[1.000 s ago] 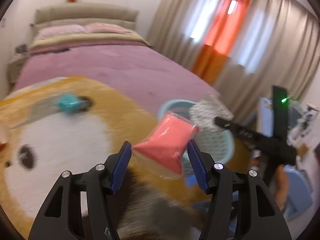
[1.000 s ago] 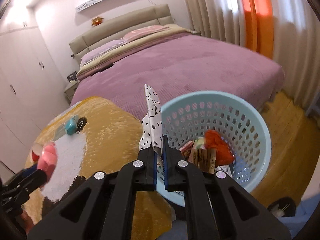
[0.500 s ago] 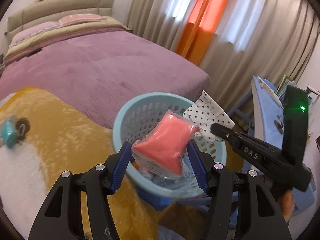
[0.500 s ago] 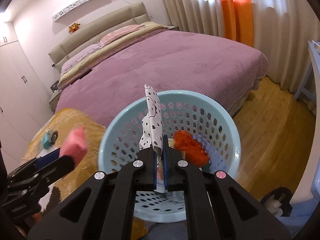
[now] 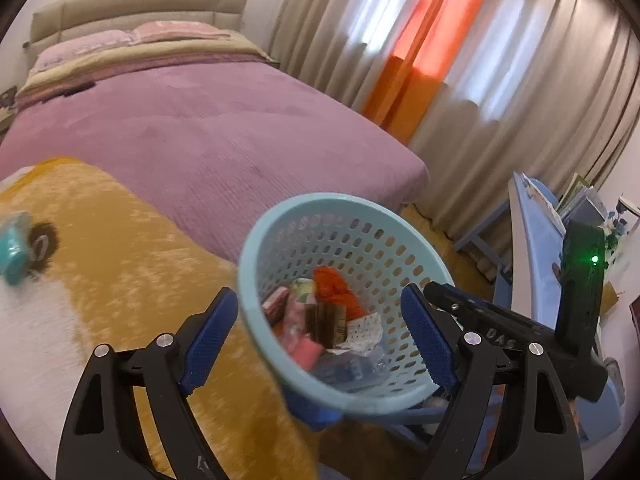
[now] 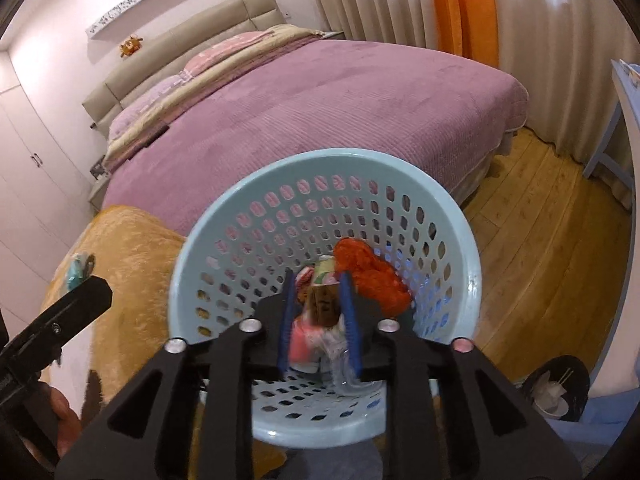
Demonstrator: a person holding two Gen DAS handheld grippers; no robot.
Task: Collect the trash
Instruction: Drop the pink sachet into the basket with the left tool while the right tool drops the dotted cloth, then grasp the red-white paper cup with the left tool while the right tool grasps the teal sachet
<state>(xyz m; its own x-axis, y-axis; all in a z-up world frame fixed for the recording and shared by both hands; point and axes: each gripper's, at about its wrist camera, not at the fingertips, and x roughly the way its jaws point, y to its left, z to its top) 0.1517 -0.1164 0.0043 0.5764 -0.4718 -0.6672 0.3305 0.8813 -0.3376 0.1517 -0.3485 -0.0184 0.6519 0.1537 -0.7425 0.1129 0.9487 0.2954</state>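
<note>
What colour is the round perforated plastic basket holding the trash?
Light blue; the round perforated plastic basket shows best in the right wrist view.

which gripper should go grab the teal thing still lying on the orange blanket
Left. The left gripper is open and empty, nearer the small teal packet on the orange plush blanket; the right gripper sits over the light-blue perforated plastic basket.

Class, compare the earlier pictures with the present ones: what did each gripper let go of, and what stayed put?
The left gripper opened and dropped its pink packet into the blue basket. The right gripper opened too, and the spotted wrapper now lies in the basket. The teal item stayed on the orange blanket.
</note>
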